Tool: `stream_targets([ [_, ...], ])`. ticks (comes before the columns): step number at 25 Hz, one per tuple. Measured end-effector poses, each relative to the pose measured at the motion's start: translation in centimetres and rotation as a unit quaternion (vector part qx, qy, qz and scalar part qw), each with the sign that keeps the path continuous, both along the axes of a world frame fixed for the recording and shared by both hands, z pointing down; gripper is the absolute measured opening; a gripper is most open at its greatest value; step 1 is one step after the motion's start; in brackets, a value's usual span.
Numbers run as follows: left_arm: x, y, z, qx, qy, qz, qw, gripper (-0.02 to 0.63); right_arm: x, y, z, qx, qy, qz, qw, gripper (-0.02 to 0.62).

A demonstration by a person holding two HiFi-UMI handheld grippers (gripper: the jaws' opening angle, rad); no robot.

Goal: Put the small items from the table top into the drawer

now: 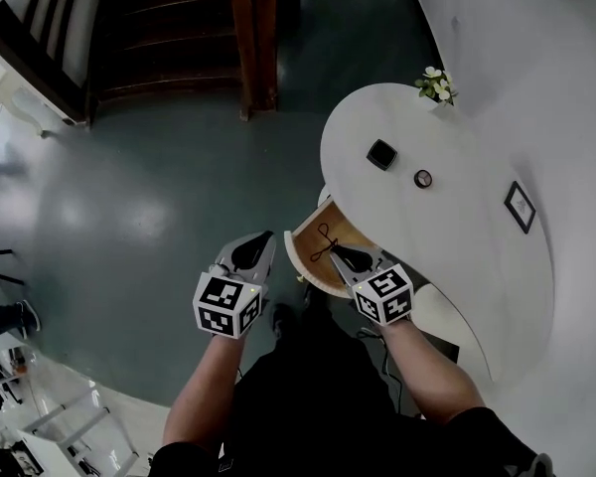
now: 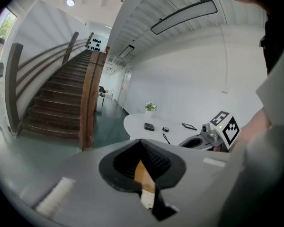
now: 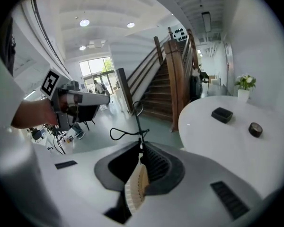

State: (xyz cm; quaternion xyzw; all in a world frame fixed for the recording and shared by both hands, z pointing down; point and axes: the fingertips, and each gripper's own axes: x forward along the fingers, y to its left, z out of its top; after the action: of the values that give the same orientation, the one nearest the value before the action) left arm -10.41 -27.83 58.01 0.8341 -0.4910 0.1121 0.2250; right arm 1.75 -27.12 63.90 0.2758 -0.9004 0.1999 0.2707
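My right gripper (image 1: 336,251) is shut on a pair of black-handled scissors (image 1: 323,242), which hangs over the open wooden drawer (image 1: 346,227) under the white round table (image 1: 457,227). In the right gripper view the scissors (image 3: 137,124) stick up from the shut jaws, handles outward. A black square box (image 1: 381,154) and a small round item (image 1: 423,178) lie on the table top. My left gripper (image 1: 263,238) is shut on nothing, out over the floor left of the drawer. The left gripper view shows the scissors (image 2: 165,138) and the right gripper (image 2: 213,134).
A black-framed flat item (image 1: 520,207) lies on the table's right side and a small potted plant (image 1: 436,84) stands at its far edge. A wooden staircase (image 1: 179,28) rises beyond the dark floor. The white wall curves round behind the table.
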Motion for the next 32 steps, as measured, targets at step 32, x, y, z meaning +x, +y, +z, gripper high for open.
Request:
stream_targets([
  [32, -1.1, 0.3, 10.3, -0.076, -0.006, -0.015, 0.9969, 0.011, 1.4, -1.2, 27.2, -0.08, 0.356, -0.229, 0.902, 0.037],
])
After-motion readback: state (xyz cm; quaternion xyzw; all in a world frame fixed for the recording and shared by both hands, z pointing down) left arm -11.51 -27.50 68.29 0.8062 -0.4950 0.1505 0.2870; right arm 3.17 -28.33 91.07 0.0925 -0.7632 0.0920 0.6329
